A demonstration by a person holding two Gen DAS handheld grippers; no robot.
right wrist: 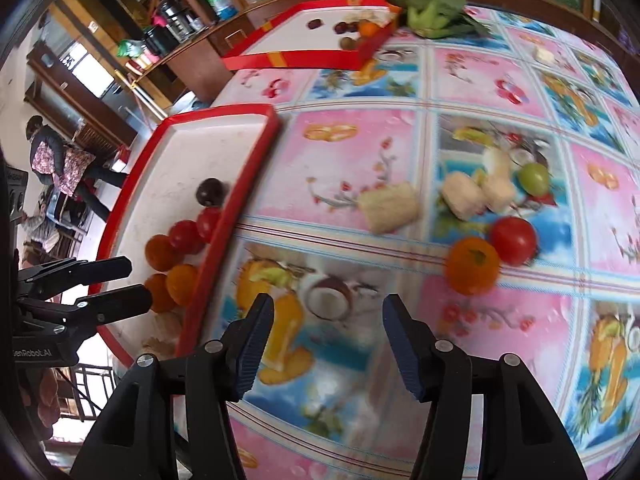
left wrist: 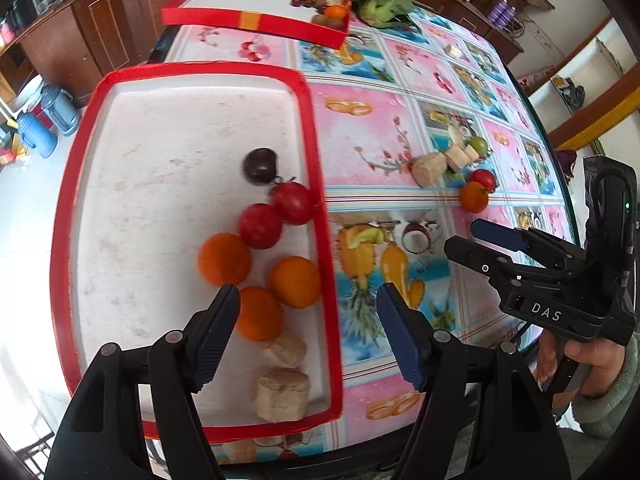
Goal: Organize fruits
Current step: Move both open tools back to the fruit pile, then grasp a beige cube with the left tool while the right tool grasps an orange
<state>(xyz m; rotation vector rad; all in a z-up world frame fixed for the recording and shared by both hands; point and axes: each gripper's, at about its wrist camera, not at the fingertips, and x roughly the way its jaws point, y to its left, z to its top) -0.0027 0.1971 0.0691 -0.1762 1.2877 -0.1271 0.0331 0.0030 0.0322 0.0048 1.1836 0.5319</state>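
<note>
A red-rimmed white tray (left wrist: 192, 68) (right wrist: 224, 114) holds three oranges (left wrist: 224, 259), two red tomatoes (left wrist: 294, 202), a dark plum (left wrist: 260, 165) and two beige cake pieces (left wrist: 282, 398). My left gripper (left wrist: 308, 312) is open and empty, hovering over the tray's near right corner. On the tablecloth lie an orange (right wrist: 472, 266), a red tomato (right wrist: 513, 241), a green fruit (right wrist: 534, 177) and beige cake pieces (right wrist: 388, 208). My right gripper (right wrist: 328, 322) is open and empty above the cloth, short of these; it also shows in the left wrist view (left wrist: 468, 240).
A second red tray (left wrist: 256, 20) with small fruits stands at the table's far edge beside a green leafy vegetable (left wrist: 380, 0). The table edge (left wrist: 560, 184) curves on the right. Wooden cabinets (left wrist: 100, 28) and floor clutter lie left; a person (right wrist: 52, 160) stands beyond.
</note>
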